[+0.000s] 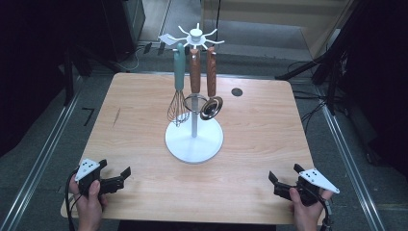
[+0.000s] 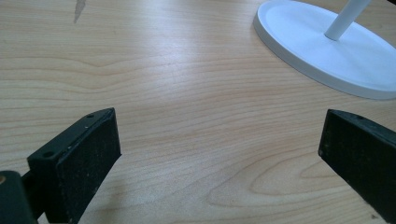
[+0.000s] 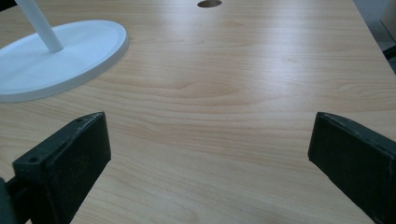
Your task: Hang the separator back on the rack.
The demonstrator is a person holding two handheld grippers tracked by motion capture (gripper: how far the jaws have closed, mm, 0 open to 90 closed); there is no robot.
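Left tongs (image 1: 118, 180) low at lower left of high view, jaws spread wide, nothing between. Right tongs (image 1: 281, 183) at lower right, likewise released and empty. Utensil stand (image 1: 194, 139) at centre of counter (image 1: 250, 139), up-frame from both tongs and between them; roughly equal reach, left perhaps slightly nearer. Round white base (image 2: 322, 51) glossy, smooth, with raised rim; thin white pole (image 3: 39, 25) upright, spoked hook crown at top. Hanging vertical, long axes plumb: whisk (image 1: 179, 89) with teal handle and wire loops, toward left tongs; wooden-handled utensil (image 1: 194, 72) in middle (head hard to read); wooden-handled strainer (image 1: 211, 98) with shiny metal bowl, toward right tongs. Counter pale woodgrain laminate, matte sheen, small dark hole (image 1: 236, 92) upper right.
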